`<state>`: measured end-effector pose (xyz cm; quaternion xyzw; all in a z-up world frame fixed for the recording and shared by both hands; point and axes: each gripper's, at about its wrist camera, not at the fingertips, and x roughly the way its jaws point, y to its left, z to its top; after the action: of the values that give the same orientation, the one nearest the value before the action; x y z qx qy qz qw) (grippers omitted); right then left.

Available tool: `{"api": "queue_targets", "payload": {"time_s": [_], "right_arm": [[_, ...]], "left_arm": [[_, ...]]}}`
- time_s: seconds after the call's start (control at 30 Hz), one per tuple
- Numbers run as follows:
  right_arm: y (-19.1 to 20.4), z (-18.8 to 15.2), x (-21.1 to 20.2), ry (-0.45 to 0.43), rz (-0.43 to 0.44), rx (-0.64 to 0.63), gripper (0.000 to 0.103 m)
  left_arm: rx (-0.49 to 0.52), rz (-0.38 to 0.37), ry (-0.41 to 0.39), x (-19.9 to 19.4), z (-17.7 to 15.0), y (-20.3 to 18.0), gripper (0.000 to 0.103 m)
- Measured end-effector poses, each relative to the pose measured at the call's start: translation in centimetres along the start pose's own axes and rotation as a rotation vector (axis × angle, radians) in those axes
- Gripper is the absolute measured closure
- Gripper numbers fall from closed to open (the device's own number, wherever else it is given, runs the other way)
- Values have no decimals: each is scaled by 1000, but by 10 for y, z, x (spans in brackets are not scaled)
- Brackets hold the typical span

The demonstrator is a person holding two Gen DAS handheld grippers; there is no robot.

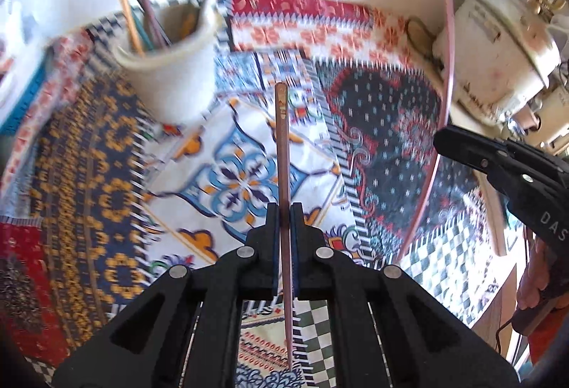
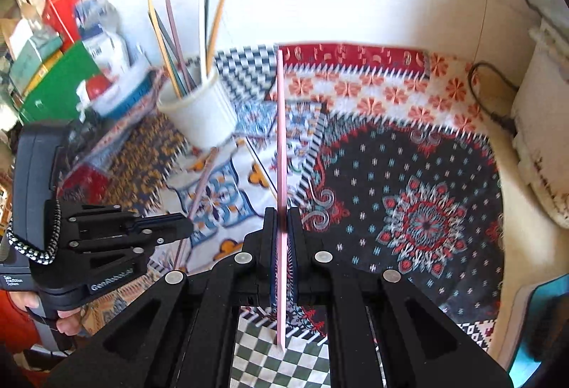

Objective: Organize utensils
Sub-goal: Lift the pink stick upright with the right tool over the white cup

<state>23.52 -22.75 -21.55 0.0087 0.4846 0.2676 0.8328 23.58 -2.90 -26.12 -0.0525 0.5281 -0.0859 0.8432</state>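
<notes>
My left gripper (image 1: 285, 210) is shut on a mauve chopstick (image 1: 282, 153) that points forward above the patterned cloth; in the right wrist view this gripper (image 2: 185, 226) sits at the left with its chopstick (image 2: 199, 189). My right gripper (image 2: 281, 215) is shut on a pink chopstick (image 2: 280, 139); in the left wrist view that chopstick (image 1: 432, 153) curves along the right side, and only the gripper's black body shows at the right edge. A white cup (image 1: 170, 68) with several chopsticks stands ahead at the upper left, also visible in the right wrist view (image 2: 202, 110).
A colourful patchwork cloth (image 1: 89, 157) covers the table. Boxes, a green folder and a blue basket (image 2: 71, 68) crowd the far left. A white appliance (image 1: 498, 46) with a cable stands at the right. A white wall lies behind.
</notes>
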Motion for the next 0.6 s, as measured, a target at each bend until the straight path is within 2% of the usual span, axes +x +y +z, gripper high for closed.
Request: {"api": "queue_targets", "payload": {"time_s": [0.23, 0.4, 0.6], "right_arm": [[11, 16, -20, -76, -3, -5, 98], [17, 29, -32, -122, -4, -13, 98], [26, 49, -46, -180, -7, -41, 98]], "left_arm": [[-45, 17, -136, -53, 12, 19, 99], [-65, 31, -224, -81, 25, 24, 103], [-78, 32, -321, -114, 38, 30, 103]]}}
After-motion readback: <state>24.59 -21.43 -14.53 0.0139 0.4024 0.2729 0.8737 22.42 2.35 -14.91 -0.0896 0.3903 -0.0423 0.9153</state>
